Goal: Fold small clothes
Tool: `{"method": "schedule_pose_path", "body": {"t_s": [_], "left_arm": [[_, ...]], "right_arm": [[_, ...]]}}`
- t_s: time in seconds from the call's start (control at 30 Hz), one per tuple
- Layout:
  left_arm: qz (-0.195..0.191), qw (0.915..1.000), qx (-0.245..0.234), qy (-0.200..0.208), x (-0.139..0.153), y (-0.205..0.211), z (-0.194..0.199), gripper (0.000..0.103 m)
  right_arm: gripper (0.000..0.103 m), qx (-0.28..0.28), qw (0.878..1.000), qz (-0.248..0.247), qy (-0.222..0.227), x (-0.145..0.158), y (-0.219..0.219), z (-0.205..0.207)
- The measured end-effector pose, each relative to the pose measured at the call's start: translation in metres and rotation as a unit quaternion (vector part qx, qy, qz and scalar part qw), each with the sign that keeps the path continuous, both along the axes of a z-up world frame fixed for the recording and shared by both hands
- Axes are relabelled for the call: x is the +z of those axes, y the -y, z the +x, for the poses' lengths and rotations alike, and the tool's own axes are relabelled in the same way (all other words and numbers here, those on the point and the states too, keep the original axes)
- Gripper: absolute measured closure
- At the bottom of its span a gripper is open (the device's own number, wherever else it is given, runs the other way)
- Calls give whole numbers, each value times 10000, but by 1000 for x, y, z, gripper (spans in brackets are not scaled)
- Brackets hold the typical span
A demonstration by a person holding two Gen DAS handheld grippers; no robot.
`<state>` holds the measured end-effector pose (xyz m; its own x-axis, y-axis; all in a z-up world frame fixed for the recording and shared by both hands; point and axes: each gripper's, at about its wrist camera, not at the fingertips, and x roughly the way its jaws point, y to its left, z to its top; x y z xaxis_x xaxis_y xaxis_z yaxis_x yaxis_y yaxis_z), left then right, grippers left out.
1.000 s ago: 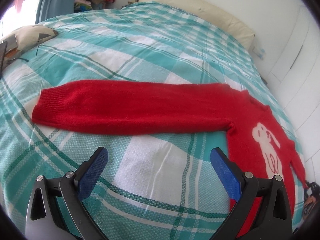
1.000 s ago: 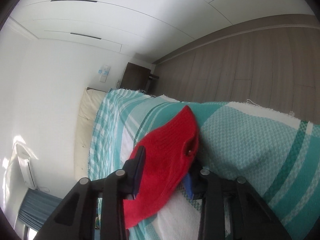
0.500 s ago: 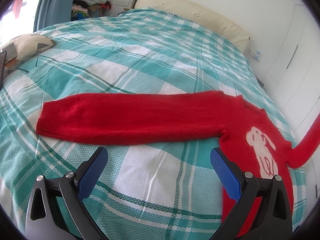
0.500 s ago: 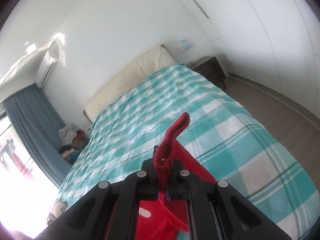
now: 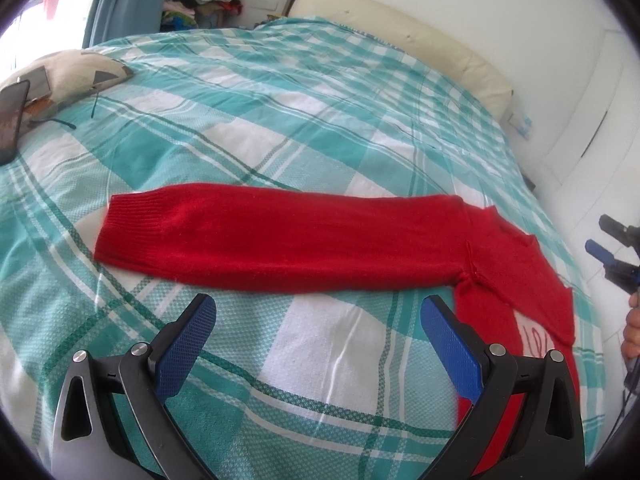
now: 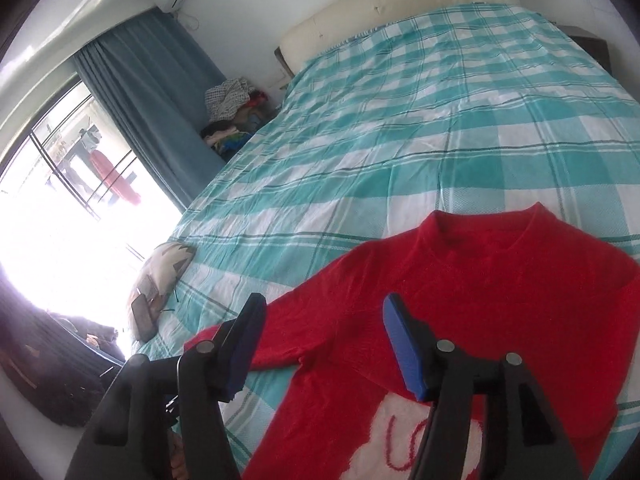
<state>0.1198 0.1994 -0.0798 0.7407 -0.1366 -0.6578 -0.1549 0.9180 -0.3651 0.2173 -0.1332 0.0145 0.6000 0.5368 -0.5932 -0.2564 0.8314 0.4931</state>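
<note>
A small red sweater (image 5: pixel 320 240) lies flat on the teal checked bedspread (image 5: pixel 280 120). Its one sleeve stretches out to the left. The other sleeve is folded across the chest and hides the top of the white motif (image 5: pixel 536 340). My left gripper (image 5: pixel 316 304) hovers open just in front of the stretched sleeve and holds nothing. My right gripper (image 6: pixel 325 300) hangs above the sweater (image 6: pixel 480 280) with its jaws opening and nothing between them. In the left wrist view it shows at the right edge (image 5: pixel 606 236), next to a hand (image 5: pixel 632 328).
A patterned pillow (image 5: pixel 72 76) with a phone (image 5: pixel 12 120) leaning on it lies at the bed's left side. The cream headboard cushion (image 5: pixel 400 28) runs along the far end. A pile of clothes (image 6: pixel 232 100) sits by the blue curtain (image 6: pixel 152 92) and window.
My right gripper swung the second sleeve over the chest, let it go and opened. That sleeve now covers part of the white motif. My left gripper has hardly moved.
</note>
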Motion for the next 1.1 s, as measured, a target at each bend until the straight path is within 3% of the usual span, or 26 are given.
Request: {"method": "schedule_pose_path", "body": {"t_s": [0.2, 0.33, 0.4, 0.53, 0.7, 1.1], "left_arm": [[-2, 9999, -78, -90, -3, 7, 3, 1], [188, 9995, -207, -128, -4, 17, 4, 1], [252, 9993, -251, -148, -5, 21, 4, 1], [297, 9990, -272, -211, -8, 26, 6, 1], [401, 9986, -284, -207, -8, 29, 4, 1], [377, 9986, -284, -220, -7, 29, 4, 1]], "right_arm": [[34, -736, 9941, -799, 15, -18, 81, -34], [34, -1411, 9703, -1964, 9, -49, 142, -82], [34, -1699, 9579, -2314, -69, -66, 169, -106], [34, -2260, 9454, -2344, -142, -86, 207, -150], [32, -2682, 9354, -2303, -24, -100, 218, -175], [22, -2867, 9380, -1944, 99, -115, 224, -181]]}}
